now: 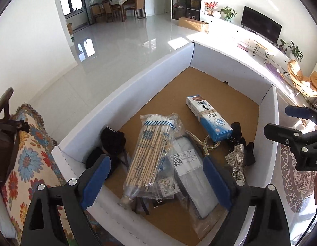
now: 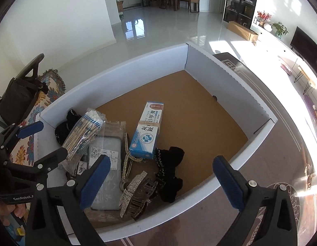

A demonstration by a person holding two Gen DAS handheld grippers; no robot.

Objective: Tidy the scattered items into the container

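Observation:
A white cardboard box [image 1: 138, 78] [image 2: 117, 75] with a brown floor holds the items. Inside lie a bag of cotton swabs [image 1: 152, 149] [image 2: 84, 133], a blue-and-white medicine carton [image 1: 209, 119] [image 2: 148, 131], a clear packet with a QR label [image 1: 191, 174] [image 2: 112, 143], a bead chain [image 1: 209, 145] [image 2: 127, 160], a rhinestone bow clip [image 1: 237, 160] [image 2: 136, 190] and black scrunchies [image 1: 113, 141] [image 2: 170, 157]. My left gripper [image 1: 156, 162] hangs open above the swab bag, touching nothing. My right gripper [image 2: 161, 162] is open over the bow clip and a scrunchie, holding nothing.
A floral cloth [image 1: 29, 160] lies left of the box, with a black bag [image 2: 15, 100] behind it. The box stands on a patterned brown surface [image 2: 260, 184]. The box's far half shows bare floor [image 2: 199, 112]. Each gripper shows at the other view's edge.

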